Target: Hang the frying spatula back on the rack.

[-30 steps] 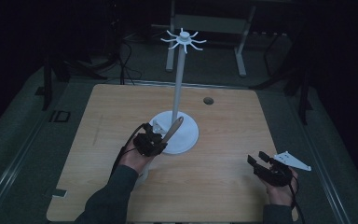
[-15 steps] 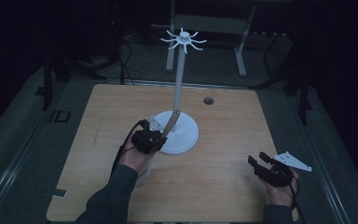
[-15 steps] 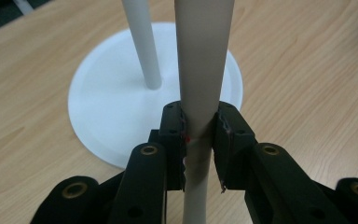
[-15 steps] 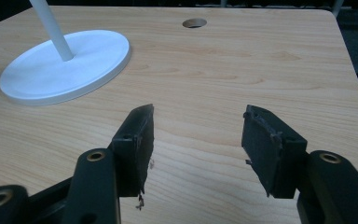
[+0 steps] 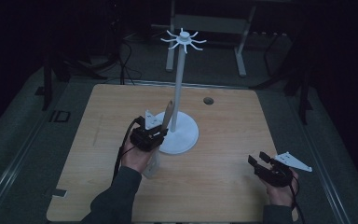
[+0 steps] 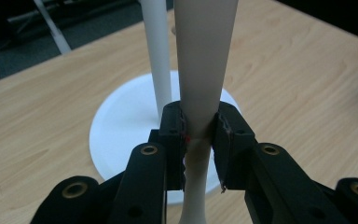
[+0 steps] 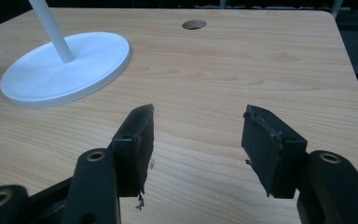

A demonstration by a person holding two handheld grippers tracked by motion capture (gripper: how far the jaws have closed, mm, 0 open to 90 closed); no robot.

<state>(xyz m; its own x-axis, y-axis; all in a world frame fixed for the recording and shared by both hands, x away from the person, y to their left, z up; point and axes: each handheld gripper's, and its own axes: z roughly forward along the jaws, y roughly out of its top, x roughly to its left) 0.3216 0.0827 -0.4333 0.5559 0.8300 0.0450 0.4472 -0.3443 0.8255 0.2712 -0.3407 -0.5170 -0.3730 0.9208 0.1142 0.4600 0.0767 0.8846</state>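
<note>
Little has shifted since the earlier frames; left hand-held gripper (image 5: pixel 153 135) drifts slightly nearer the person, carrying its load more upright; jaws clamped on the narrow neck of a pale wooden utensil (image 6: pixel 204 70), handle rising beside the pole of the white hook stand (image 5: pixel 181 84), just above the stand's base; likely lining up to hang it on the top hooks; right hand-held gripper (image 7: pixel 196 140) stays low over the tabletop (image 5: pixel 223 116), jaws wide apart, empty.
</note>
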